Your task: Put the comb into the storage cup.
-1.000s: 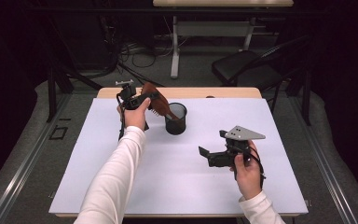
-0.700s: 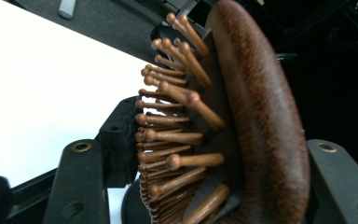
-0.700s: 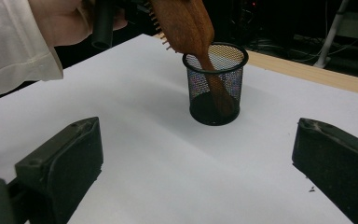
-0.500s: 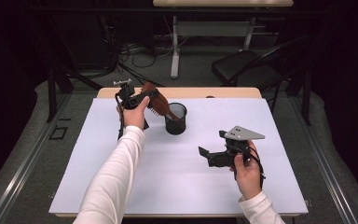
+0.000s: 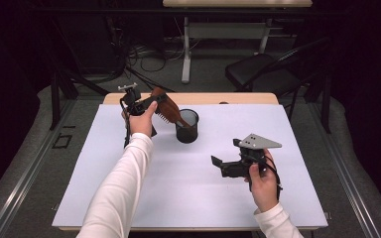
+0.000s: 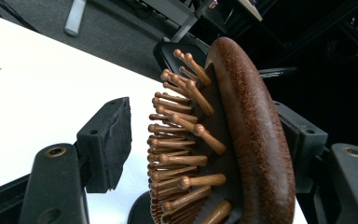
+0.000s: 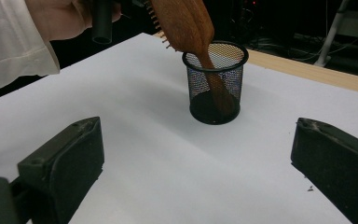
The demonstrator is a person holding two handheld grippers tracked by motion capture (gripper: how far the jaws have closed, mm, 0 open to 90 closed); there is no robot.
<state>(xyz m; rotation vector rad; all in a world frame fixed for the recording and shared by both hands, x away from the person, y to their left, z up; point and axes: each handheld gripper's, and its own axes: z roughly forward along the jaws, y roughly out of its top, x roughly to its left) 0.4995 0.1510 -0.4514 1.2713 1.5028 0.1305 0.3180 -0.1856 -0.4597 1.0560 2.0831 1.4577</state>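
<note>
A brown wooden hairbrush [image 5: 166, 106] leans with its handle down in a black mesh cup [image 5: 187, 126] at the back middle of the white table. My left gripper [image 5: 158, 102] is up around the brush head, held by a hand in a white sleeve. In the left gripper view the brush [image 6: 242, 130] rests its back against the right jaw, while the left jaw stands apart from the bristle tips, so the gripper [image 6: 205, 116] is open. My right gripper [image 5: 224, 152] hovers low at the front right, open and holding nothing. It faces the cup [image 7: 214, 84] and brush [image 7: 191, 23] across its jaws [image 7: 196, 126].
The white sheet [image 5: 178, 198] covers the table, with a wooden edge [image 5: 248, 98] behind it. A black chair [image 5: 263, 74] and cables lie on the floor beyond the table.
</note>
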